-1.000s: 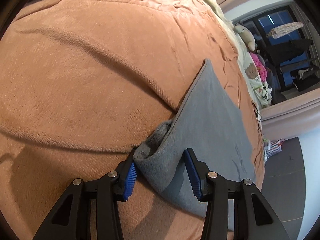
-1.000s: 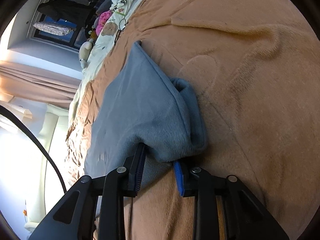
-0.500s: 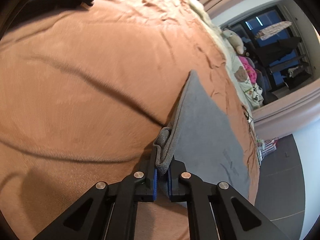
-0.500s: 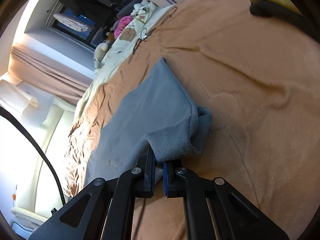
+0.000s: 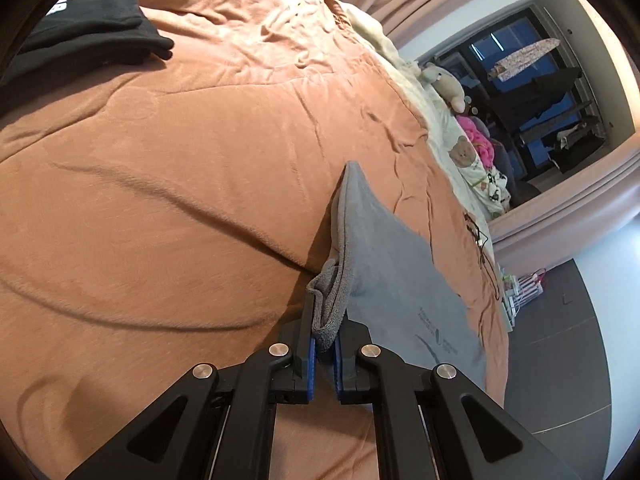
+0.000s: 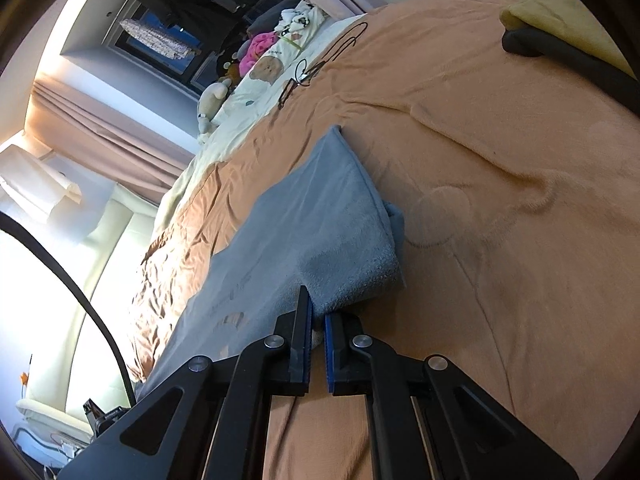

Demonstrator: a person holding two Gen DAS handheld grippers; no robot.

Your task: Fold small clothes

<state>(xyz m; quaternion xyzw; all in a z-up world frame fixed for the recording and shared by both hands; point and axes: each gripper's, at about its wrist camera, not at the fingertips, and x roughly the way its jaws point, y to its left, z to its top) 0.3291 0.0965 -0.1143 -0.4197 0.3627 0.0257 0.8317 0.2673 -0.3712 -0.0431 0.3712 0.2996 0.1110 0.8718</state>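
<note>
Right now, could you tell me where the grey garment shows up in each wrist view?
Left wrist: the grey garment runs from centre to lower right, its bunched edge pinched at bottom centre.
Right wrist: it lies centre-left, its edge pinched at bottom centre.
Shared landmark: the pink plush toy by the window.

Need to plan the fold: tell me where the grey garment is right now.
The grey garment lies on the orange blanket, its near edge pinched by the left gripper and the right gripper; in both views it stretches away toward the window.

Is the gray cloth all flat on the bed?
No. The gray cloth is mostly spread, but its near edge is bunched and pinched by both hand-held grippers.
</note>
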